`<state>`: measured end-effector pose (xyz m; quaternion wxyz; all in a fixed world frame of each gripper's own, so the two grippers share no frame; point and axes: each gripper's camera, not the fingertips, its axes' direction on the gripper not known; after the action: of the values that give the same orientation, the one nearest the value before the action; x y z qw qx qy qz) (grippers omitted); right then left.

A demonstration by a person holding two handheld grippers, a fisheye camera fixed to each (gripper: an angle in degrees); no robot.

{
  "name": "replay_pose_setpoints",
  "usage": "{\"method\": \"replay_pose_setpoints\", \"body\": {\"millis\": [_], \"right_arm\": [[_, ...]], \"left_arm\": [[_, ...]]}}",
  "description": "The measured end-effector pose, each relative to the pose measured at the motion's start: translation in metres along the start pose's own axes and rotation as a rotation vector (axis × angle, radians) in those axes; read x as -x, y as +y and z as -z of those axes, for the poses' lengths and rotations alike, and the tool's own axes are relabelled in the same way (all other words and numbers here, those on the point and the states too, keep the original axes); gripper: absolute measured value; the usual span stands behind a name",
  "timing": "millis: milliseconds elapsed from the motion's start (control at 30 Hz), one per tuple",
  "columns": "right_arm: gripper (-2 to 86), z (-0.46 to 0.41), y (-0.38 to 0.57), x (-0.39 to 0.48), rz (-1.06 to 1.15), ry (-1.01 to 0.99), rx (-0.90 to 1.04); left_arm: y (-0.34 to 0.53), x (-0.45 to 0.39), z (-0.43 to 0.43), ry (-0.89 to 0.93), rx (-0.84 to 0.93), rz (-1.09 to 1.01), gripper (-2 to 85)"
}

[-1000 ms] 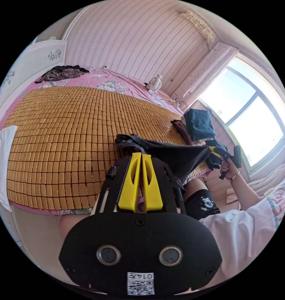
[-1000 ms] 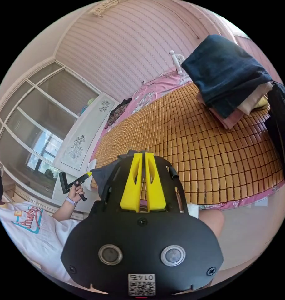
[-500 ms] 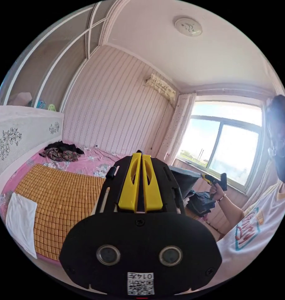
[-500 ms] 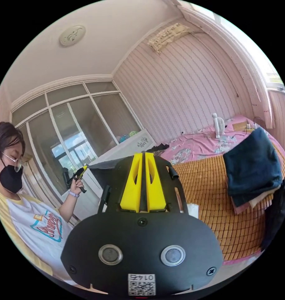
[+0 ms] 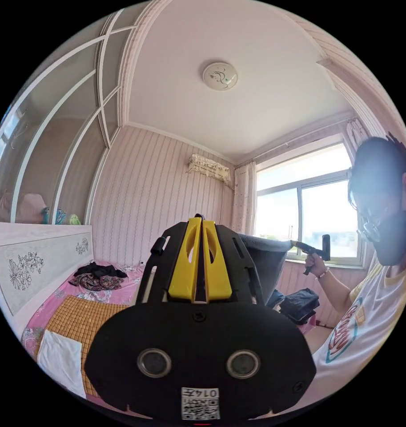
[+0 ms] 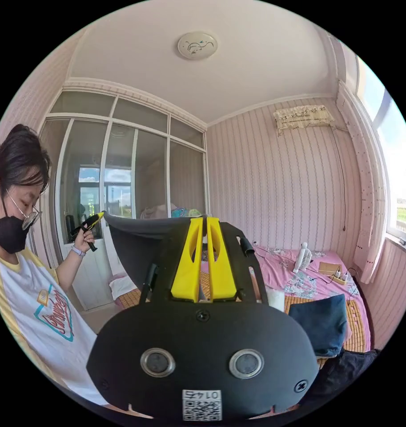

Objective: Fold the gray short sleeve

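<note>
Left gripper: yellow jaws pressed close together, pinching the top edge of the gray short sleeve.
Right gripper: yellow jaws also close together, pinching the other end of the top edge.
Shirt: the gray short sleeve is held up in the air, pulled flat between the two grippers and hanging down.
In the way: each gripper's big black body hides the low middle of its view.
Person: white top with a picture on the chest; a hand holds the far gripper.
Bed: a pink sheet with a brown bamboo mat on top.
On the bed: a folded dark blue pile, a small white fan, a white cloth, a dark bundle.
Room: pink striped wall, round ceiling lamp, bright window, glass doors.
Writing: a code sticker on each gripper; I do not read it.
</note>
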<state>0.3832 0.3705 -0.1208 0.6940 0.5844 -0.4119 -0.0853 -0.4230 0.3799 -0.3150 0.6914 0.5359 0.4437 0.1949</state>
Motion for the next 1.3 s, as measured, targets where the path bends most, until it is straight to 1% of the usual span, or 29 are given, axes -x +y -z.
{"method": "replay_pose_setpoints", "body": {"millis": [67, 100, 167, 267, 333, 367, 400, 433, 467, 500, 567, 633, 700, 733, 800, 867, 900, 967, 1033, 1100, 1133, 1167, 1200, 1233, 1267, 1300], "right_arm": [[0.7, 0.004, 0.005, 0.006, -0.010, -0.048, 0.034], [0.7, 0.006, 0.003, 0.008, -0.014, -0.072, 0.028], [0.6, 0.014, -0.015, 0.014, -0.001, -0.183, -0.017], [0.6, 0.007, -0.041, 0.011, 0.023, -0.258, -0.049], [0.6, -0.015, -0.047, -0.004, -0.009, -0.268, -0.024], [0.6, -0.039, -0.044, -0.019, -0.054, -0.277, 0.024], [0.6, -0.054, -0.040, -0.028, -0.080, -0.281, 0.057], [0.6, -0.087, -0.029, -0.046, -0.138, -0.281, 0.134], [0.6, -0.123, -0.012, -0.063, -0.208, -0.262, 0.220], [0.6, -0.141, -0.001, -0.071, -0.237, -0.240, 0.258], [0.6, -0.200, 0.039, -0.090, -0.283, -0.069, 0.378], [0.6, -0.235, 0.056, -0.103, -0.315, 0.007, 0.421], [0.6, -0.258, 0.052, -0.121, -0.404, -0.018, 0.388], [0.6, -0.266, 0.036, -0.132, -0.445, -0.044, 0.331], [0.6, -0.271, 0.003, -0.141, -0.436, -0.068, 0.239], [0.6, -0.268, -0.035, -0.143, -0.347, -0.063, 0.142], [0.6, -0.266, -0.040, -0.143, -0.338, -0.063, 0.123], [0.6, -0.259, -0.033, -0.147, -0.332, -0.114, 0.060], [0.6, -0.260, -0.003, -0.147, -0.328, -0.110, 0.071], [0.6, -0.265, 0.039, -0.149, -0.324, -0.055, 0.144], [0.6, -0.269, 0.072, -0.154, -0.346, -0.009, 0.212], [0.6, -0.274, 0.108, -0.162, -0.388, 0.028, 0.301], [0.6, -0.277, 0.126, -0.166, -0.415, 0.042, 0.350], [0.6, -0.280, 0.164, -0.175, -0.475, 0.066, 0.439], [0.6, -0.280, 0.200, -0.181, -0.531, 0.085, 0.506], [0.6, -0.279, 0.216, -0.184, -0.558, 0.093, 0.530]], "left_arm": [[-0.004, -0.010, 0.010, -0.040, 0.013, -0.027, -1.0], [-0.013, -0.016, 0.016, -0.053, 0.013, -0.055, -1.0], [-0.033, -0.021, 0.020, -0.059, -0.014, -0.091, -1.0], [-0.063, 0.002, 0.013, 0.005, -0.074, -0.023, -1.0], [-0.066, 0.029, -0.005, 0.006, -0.072, 0.036, -1.0], [-0.060, 0.050, -0.027, -0.007, -0.033, 0.082, -1.0], [-0.048, 0.073, -0.056, -0.036, 0.044, 0.132, -1.0], [-0.039, 0.085, -0.073, -0.053, 0.092, 0.157, -1.0], [-0.017, 0.108, -0.110, -0.067, 0.204, 0.216, -1.0], [0.008, 0.130, -0.145, -0.058, 0.301, 0.274, -1.0], [0.046, 0.158, -0.189, -0.078, 0.414, 0.344, -1.0], [0.076, 0.182, -0.223, -0.128, 0.461, 0.401, -1.0], [0.082, 0.209, -0.254, -0.170, 0.457, 0.470, -1.0], [0.076, 0.213, -0.259, -0.177, 0.442, 0.464, -1.0], [0.034, 0.211, -0.275, -0.191, 0.362, 0.355, -1.0], [0.004, 0.202, -0.278, -0.167, 0.289, 0.248, -1.0], [-0.006, 0.196, -0.279, -0.161, 0.273, 0.175, -1.0], [0.000, 0.193, -0.281, -0.160, 0.295, 0.123, -1.0], [0.029, 0.200, -0.283, -0.130, 0.351, 0.152, -1.0], [0.088, 0.213, -0.285, -0.131, 0.452, 0.195, -1.0], [0.105, 0.216, -0.287, -0.130, 0.486, 0.211, -1.0], [0.142, 0.225, -0.292, -0.125, 0.569, 0.259, -1.0], [0.181, 0.233, -0.297, -0.117, 0.643, 0.311, -1.0], [0.200, 0.236, -0.298, -0.109, 0.676, 0.334, -1.0], [0.238, 0.241, -0.301, -0.097, 0.739, 0.372, -1.0], [0.273, 0.246, -0.302, -0.105, 0.797, 0.410, -1.0]]}}
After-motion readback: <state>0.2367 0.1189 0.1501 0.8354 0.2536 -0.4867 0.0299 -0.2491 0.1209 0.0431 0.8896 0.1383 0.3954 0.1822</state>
